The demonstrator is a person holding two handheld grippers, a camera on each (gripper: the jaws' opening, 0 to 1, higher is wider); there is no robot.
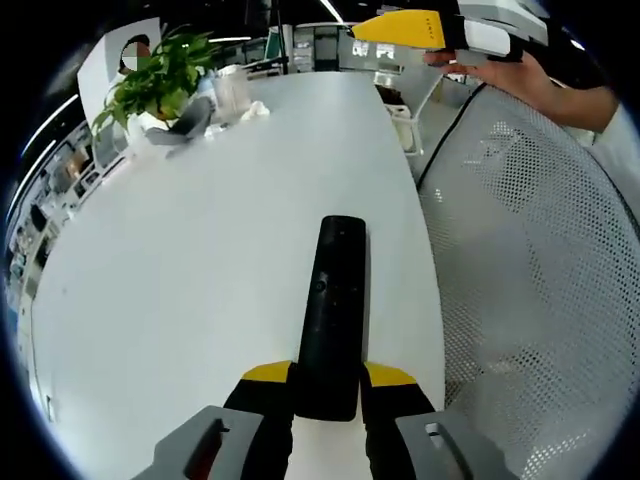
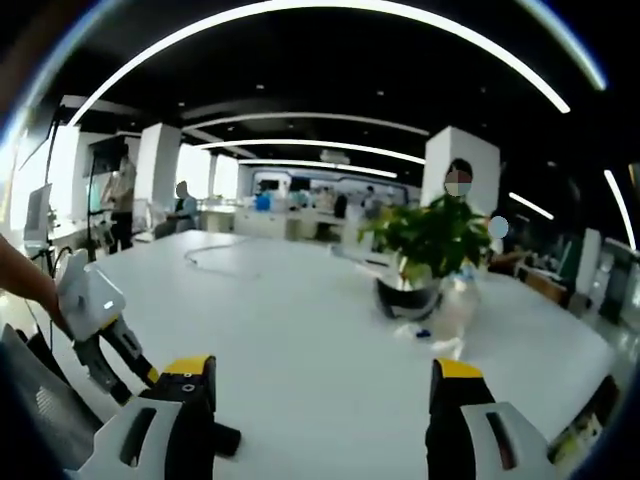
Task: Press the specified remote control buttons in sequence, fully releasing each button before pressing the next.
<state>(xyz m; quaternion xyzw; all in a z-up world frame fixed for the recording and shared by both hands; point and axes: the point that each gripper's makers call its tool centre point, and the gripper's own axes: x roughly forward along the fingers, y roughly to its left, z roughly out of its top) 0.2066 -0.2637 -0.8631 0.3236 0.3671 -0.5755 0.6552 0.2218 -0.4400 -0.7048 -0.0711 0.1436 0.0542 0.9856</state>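
A long black remote control (image 1: 330,320) points away from me over the white table (image 1: 180,260). My left gripper (image 1: 328,378) is shut on its near end, one yellow-tipped jaw on each side. In the left gripper view, my right gripper (image 1: 410,28) hangs high at the far right in a person's hand (image 1: 520,75), well away from the remote. In the right gripper view, my right gripper (image 2: 320,375) stands open, jaws wide apart with nothing between them. There my left gripper (image 2: 95,310) comes in from the left, and a dark end of the remote (image 2: 226,438) pokes out beside my left jaw.
A potted green plant (image 1: 150,85) stands at the table's far end, also seen as the plant (image 2: 430,240) in a dark pot, with small clutter beside it. A white mesh chair (image 1: 540,280) stands along the table's right edge. A cable (image 2: 215,255) lies on the far tabletop.
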